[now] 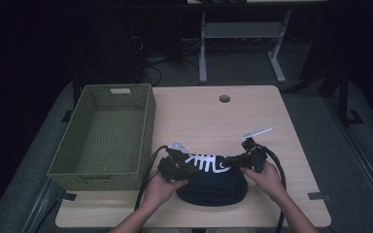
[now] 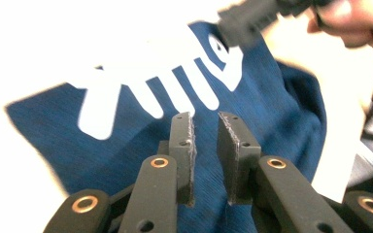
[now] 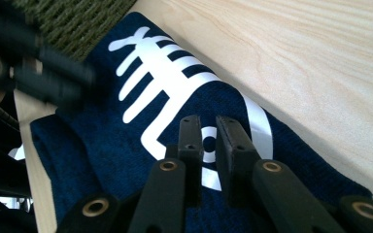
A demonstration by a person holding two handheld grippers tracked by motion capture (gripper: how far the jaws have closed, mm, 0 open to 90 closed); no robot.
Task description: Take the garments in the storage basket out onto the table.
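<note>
**Two grippers over a folded blue garment beside a green basket**

On the left side of the light wooden table (image 1: 272, 116) stands a rectangular olive-green woven basket (image 1: 106, 137), and nothing is seen inside it. Just to the right of the basket, near the front edge of the table, lies a folded dark blue cloth garment with a white fish-skeleton print (image 1: 212, 182). In the right gripper view the garment's corner reaches the wall of the basket.

The left hand (image 1: 159, 188) holds the left gripper (image 2: 205, 127) at the left end of the garment. In the left gripper view its two black jaws stand a small way apart, with only a narrow gap between the pads, and the blue cloth lies under them. No fabric is seen between the pads, so this gripper holds nothing.

The right hand (image 1: 268, 177) holds the right gripper (image 3: 208, 127) at the right end of the garment, over the fish head of the print. Its jaws also stand slightly apart, with a narrow gap, and nothing is pinched between them. Whether the jaw tips touch the cloth, I cannot tell.
</note>
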